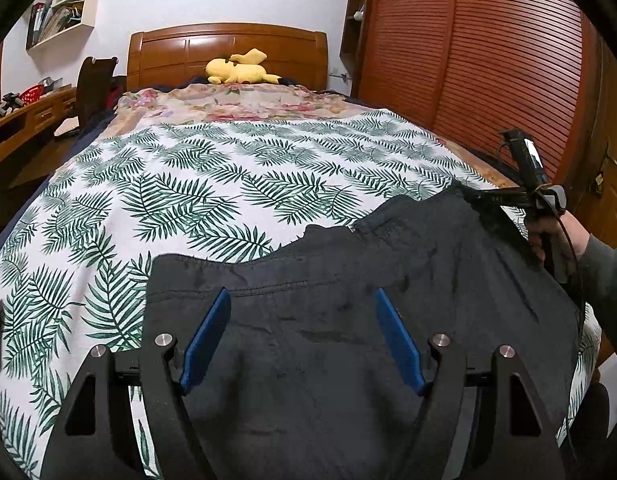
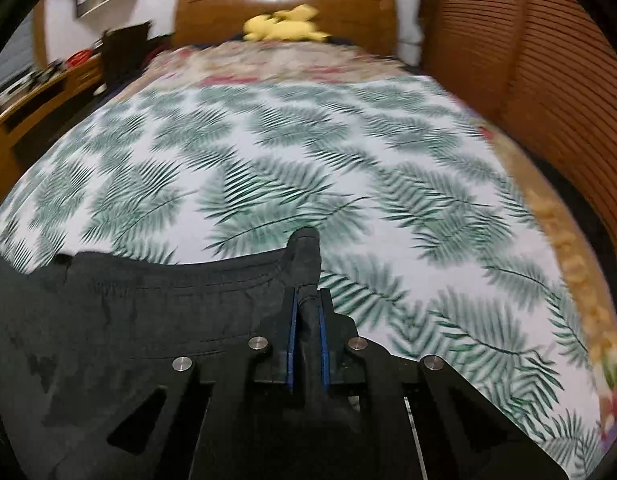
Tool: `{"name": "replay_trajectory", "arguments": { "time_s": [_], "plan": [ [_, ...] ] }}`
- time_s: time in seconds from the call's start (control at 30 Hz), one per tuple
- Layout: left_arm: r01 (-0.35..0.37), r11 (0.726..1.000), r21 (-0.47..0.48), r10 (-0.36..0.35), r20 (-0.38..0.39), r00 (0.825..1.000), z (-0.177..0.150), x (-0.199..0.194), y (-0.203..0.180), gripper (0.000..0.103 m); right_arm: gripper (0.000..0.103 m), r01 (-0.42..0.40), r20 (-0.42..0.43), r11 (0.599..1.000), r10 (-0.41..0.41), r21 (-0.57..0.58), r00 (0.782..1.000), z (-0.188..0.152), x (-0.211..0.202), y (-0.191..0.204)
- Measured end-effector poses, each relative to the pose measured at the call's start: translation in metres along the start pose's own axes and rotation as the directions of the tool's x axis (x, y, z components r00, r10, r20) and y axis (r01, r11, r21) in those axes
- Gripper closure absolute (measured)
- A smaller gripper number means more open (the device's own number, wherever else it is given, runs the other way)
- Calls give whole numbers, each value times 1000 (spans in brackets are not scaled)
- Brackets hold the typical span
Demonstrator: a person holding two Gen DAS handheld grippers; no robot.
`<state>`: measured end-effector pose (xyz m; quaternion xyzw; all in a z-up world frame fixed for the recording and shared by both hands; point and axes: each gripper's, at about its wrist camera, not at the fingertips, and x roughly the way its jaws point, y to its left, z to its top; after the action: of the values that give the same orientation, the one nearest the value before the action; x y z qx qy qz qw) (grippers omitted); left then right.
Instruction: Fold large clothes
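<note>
My left gripper [image 1: 302, 312] hangs low over the dark garment [image 1: 348, 320], blue fingers [image 1: 206, 340] spread wide with cloth lying flat beneath and between them; nothing is pinched there that I can see. The garment sprawls across the near end of the leaf-print sheet [image 1: 196, 184], its stitched edge running just ahead of my left fingertips and off toward my right. My right gripper [image 2: 307, 304] has its pads [image 2: 292, 332] drawn nearly together on a bunched fold of that garment [image 2: 128, 320], the fabric standing up in a ridge just past the tips. From the left wrist view I see the right gripper [image 1: 480, 196] off to my right and slightly forward, lifting the garment's corner, my right hand [image 1: 548, 236] wrapped round its grip, forearm angled in from the edge. Right view is motion-blurred. Far ahead of both tongs, a yellow plush toy [image 1: 238, 69] lies against the wooden headboard [image 1: 228, 46].
</note>
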<state>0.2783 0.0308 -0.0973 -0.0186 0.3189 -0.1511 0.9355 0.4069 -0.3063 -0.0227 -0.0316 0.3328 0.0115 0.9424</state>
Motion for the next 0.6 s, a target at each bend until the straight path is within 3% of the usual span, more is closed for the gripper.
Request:
{"name": "replay_trajectory", "arguments": {
  "time_s": [0.13,0.3,0.43,0.6],
  "plan": [
    [0,1000,-2,0,14,1000,2,-7,1,28,92,41,-56,999,-41,-9,998,-3,7,4],
    [-1,1000,-6,1,33,999,6,-15,5,28,60,69,-32,998,-69,-10,997,5,-8,14],
    [-10,1000,-16,11,45,999,8,-21,11,28,54,4,9,999,-4,-42,1000,8,-32,42],
    [-22,999,-38,25,57,998,8,-28,22,28,54,-129,-18,983,128,-130,992,3,-40,97]
  ]
}}
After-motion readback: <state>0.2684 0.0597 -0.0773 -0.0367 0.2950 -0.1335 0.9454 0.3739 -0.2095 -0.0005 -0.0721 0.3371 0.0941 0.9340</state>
